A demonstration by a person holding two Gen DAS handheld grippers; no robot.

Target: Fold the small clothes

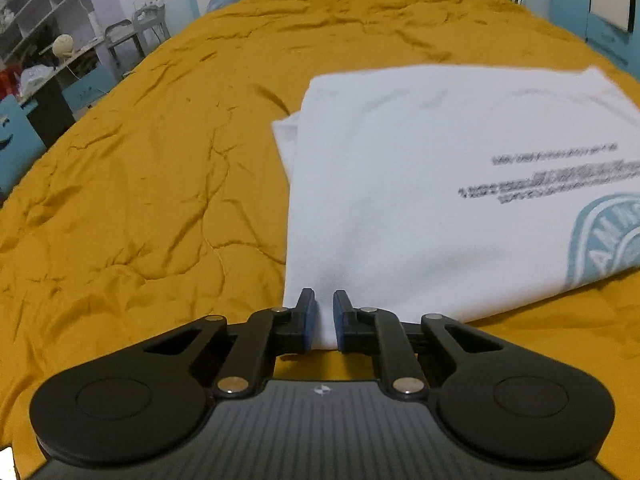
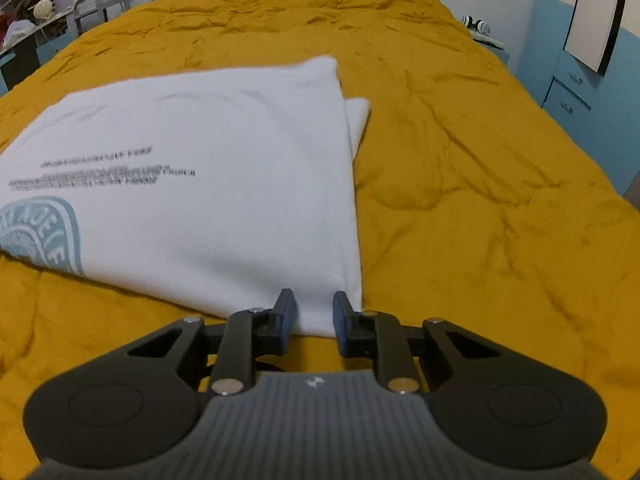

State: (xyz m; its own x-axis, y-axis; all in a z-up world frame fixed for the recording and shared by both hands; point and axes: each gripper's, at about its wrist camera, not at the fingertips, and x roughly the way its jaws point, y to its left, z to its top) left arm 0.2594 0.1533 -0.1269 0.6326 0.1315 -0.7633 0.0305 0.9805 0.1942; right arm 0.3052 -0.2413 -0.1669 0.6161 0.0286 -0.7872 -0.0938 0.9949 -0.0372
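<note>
A white T-shirt point(image 1: 420, 184) with black text and a pale blue round logo lies folded on a mustard-yellow bedspread point(image 1: 140, 168). My left gripper point(image 1: 326, 312) is shut on the shirt's near left corner, with cloth between the blue pads. The shirt also shows in the right wrist view point(image 2: 224, 184). My right gripper point(image 2: 314, 314) holds the near right corner, its jaws a little wider apart with cloth between them. Both near corners are lifted slightly off the bed.
The bedspread point(image 2: 460, 184) is wrinkled and spreads far on all sides. A desk and shelves with clutter point(image 1: 44, 60) stand at the left. Blue cabinets point(image 2: 580, 92) stand at the right. Chairs point(image 1: 136, 32) are beyond the bed's left edge.
</note>
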